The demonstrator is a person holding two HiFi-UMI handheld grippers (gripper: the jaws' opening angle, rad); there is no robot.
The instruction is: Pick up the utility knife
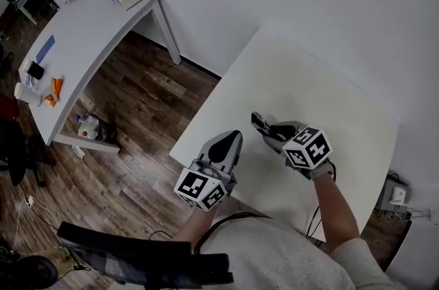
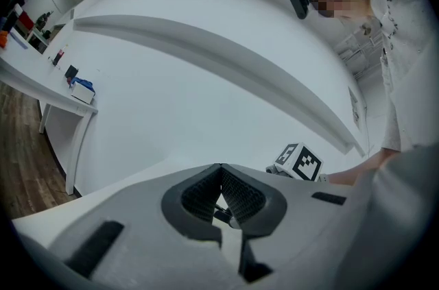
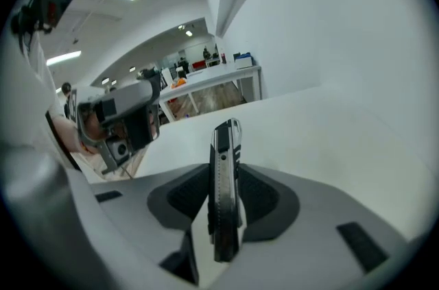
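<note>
Right gripper is pinching the utility knife edge-on between its pads. The left gripper is sitting at lower centre of the head view with its jaws pressed together on nothing, near the front edge of the white table.

I'm reading this as the lift part of the pick. The grab is looking done, though I'm not managing to tell whether the knife is clear of the tabletop.

If I were doing it, I'd be keeping the squeeze steady and going straight up. I'd be avoiding any wrist roll too, because the pads are clamping a slim body that could pivot between them. The left one is fine parked where it is.

Position-wise, the knife is standing dead centre in the right gripper view, running lengthwise along the jaws. One end is poking out past the fingertips toward the top of the frame, and the other is reaching back toward the camera. In the head view it's showing as a dark sliver at the gripper's upper-left tip, over the table.
</note>
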